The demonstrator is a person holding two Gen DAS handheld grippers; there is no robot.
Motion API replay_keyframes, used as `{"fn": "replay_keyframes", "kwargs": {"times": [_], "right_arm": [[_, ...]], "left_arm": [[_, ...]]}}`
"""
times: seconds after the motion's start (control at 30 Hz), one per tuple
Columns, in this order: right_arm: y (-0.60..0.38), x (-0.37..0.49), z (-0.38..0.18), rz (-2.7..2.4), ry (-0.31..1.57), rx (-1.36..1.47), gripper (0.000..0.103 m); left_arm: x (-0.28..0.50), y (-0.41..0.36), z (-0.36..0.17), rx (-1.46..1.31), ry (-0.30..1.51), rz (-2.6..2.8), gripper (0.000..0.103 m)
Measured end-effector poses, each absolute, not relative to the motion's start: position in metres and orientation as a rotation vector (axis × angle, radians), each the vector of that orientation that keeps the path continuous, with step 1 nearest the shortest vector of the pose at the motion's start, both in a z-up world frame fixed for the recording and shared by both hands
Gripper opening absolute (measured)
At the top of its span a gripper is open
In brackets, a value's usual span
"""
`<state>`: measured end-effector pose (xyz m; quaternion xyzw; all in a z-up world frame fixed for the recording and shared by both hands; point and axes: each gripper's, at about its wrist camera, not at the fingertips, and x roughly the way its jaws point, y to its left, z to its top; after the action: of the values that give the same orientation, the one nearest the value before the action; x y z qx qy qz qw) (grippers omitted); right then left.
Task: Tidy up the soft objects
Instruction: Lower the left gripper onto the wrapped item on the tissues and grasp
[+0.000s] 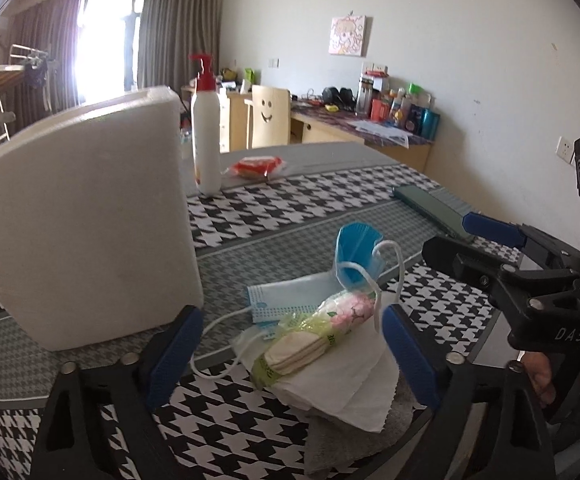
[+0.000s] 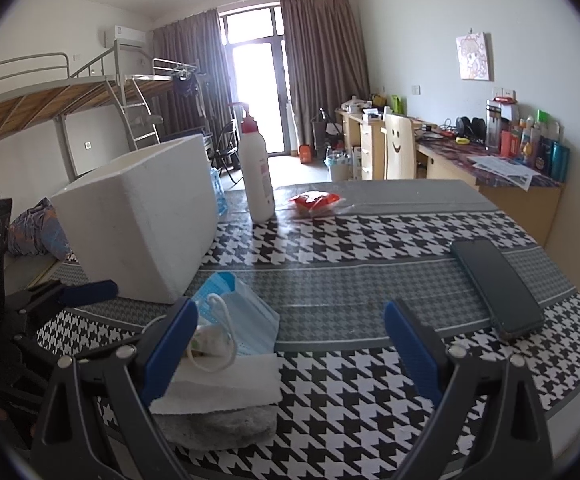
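A pile of soft things lies on the houndstooth table: blue face masks (image 1: 290,296) (image 2: 246,320), a clear bag of cotton pads (image 1: 313,336), a white tissue (image 1: 345,384) (image 2: 226,384) and a grey cloth (image 1: 353,436) (image 2: 218,424) underneath. My left gripper (image 1: 290,352) is open, its fingers on either side of the pile. My right gripper (image 2: 290,344) is open and empty to the right of the pile; it also shows in the left wrist view (image 1: 489,240). A white foam box (image 1: 86,216) (image 2: 142,216) stands to the left.
A white pump bottle with a red top (image 1: 206,128) (image 2: 256,168) and a red-white packet (image 1: 258,166) (image 2: 315,202) stand at the far side. A dark phone (image 2: 497,288) (image 1: 429,208) lies on the right. A desk and a chair stand behind the table.
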<state>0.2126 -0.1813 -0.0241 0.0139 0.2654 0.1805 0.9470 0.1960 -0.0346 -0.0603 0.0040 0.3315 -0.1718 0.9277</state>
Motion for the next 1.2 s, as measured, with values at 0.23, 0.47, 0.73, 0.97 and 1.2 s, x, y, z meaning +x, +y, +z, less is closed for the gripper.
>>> {"fn": "replay_keyframes", "kwargs": {"times": [0.23,0.47,0.73,0.97,1.2], "right_arm": [[-0.182,0.218,-0.027,0.399,0.575,0.065,0.096],[-0.176,0.22,-0.031,0.406,0.589,0.048,0.096],[-0.172,0.226,-0.035,0.424,0.613,0.046,0.096],[-0.163,0.233,-0.041,0.449,0.642,0.045,0.096],[-0.156,0.244,-0.044,0.469,0.674,0.061,0.096]], "left_arm": [[0.205,-0.039,-0.072,0.01,0.749,-0.395,0.06],[0.206,-0.04,-0.079,0.016,0.765,-0.403,0.042],[0.204,-0.045,-0.083,0.035,0.778,-0.454,0.038],[0.209,-0.045,-0.089,0.048,0.805,-0.444,0.017],[0.208,-0.044,-0.088,0.037,0.804,-0.454,0.014]]}}
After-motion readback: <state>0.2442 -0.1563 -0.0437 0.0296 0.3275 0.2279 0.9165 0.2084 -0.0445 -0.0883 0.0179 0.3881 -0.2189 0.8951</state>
